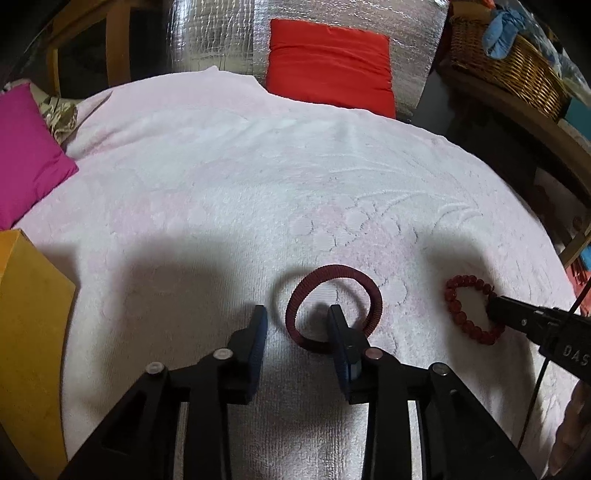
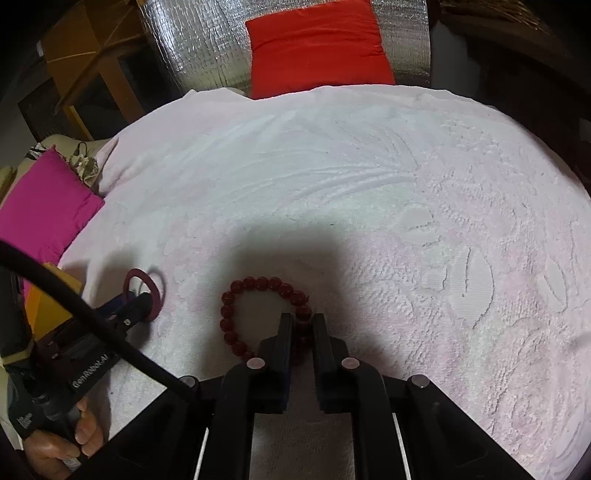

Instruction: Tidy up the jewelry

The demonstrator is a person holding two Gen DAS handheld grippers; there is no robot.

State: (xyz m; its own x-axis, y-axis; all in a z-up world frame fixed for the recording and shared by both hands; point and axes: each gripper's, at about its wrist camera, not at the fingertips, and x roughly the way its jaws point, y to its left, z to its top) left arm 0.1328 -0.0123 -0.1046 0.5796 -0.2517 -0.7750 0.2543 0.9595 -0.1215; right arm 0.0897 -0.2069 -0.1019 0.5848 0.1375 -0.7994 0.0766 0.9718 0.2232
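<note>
Your right gripper [image 2: 300,325] clenches the bead bracelet [image 2: 236,314] on the towel [image 2: 406,221]; your left gripper [image 1: 297,321] straddles the ring bangle [image 1: 334,308], fingers released. Lifting could snag loops, stretching the elastic.

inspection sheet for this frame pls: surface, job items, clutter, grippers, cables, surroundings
Surface: pale pink textured towel over the work area, gripper shadows on it.
Job's things: dark red ribbed ring bangle tilted, far side off the towel; red bead bracelet lying on the towel to its right.
Clutter: yellow box at the left edge.
Grippers: left gripper jaws apart, its right finger through the bangle, the rim between the fingers; right gripper shut on the bead bracelet.
Cables: black cable crossing the right wrist view; thin cable beside the right gripper.
Surroundings: red cushion, magenta cushion, silver foil backing, wicker basket.
</note>
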